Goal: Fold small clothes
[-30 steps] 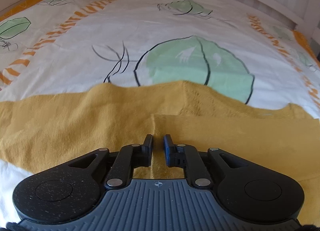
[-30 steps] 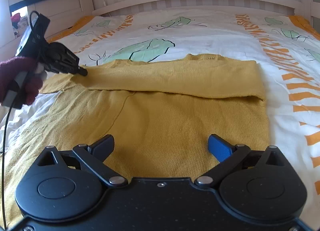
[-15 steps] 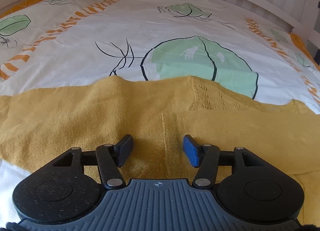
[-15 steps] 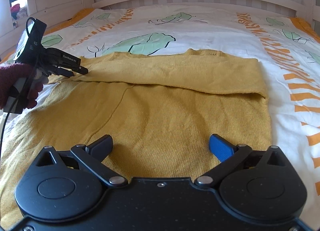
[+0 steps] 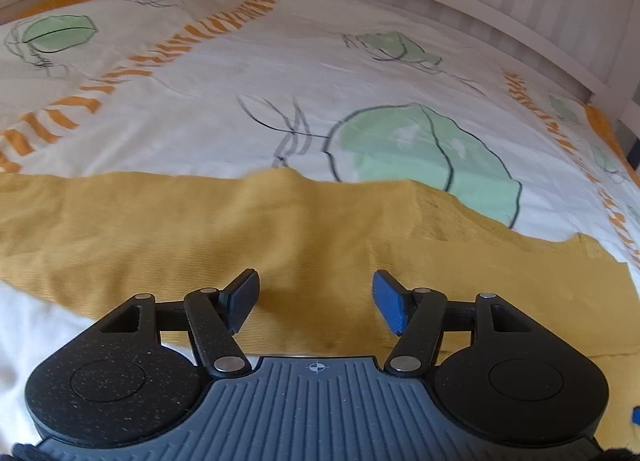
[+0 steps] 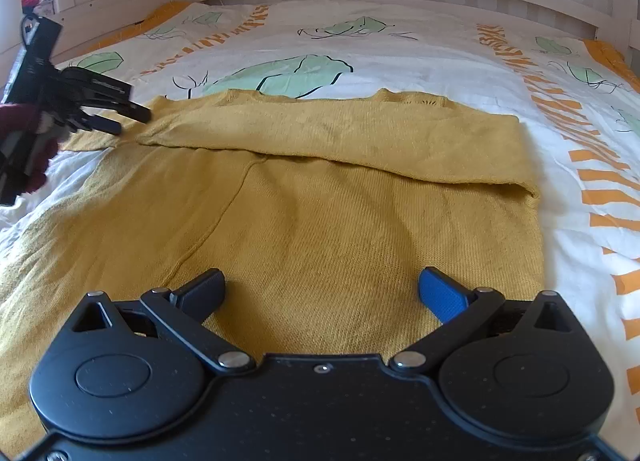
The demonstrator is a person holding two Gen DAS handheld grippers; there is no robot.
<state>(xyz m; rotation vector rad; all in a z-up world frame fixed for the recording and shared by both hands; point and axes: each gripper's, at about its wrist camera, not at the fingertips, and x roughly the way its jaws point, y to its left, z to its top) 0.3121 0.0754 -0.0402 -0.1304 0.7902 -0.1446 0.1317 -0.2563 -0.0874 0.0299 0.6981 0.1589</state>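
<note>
In the left wrist view, the left gripper (image 5: 314, 301) hangs over the mustard knit sweater (image 5: 200, 229) on the leaf-print duvet (image 5: 240, 101), its jaws opening with nothing clamped between them. In the right wrist view, the right gripper (image 6: 320, 293) has fingers wide apart above the sweater's near body, a sleeve folded across its far part, and the left gripper at the far left.

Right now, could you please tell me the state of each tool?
Left tool: opening, nothing between its fingers, above the sweater.
Right tool: open, holding nothing.
</note>
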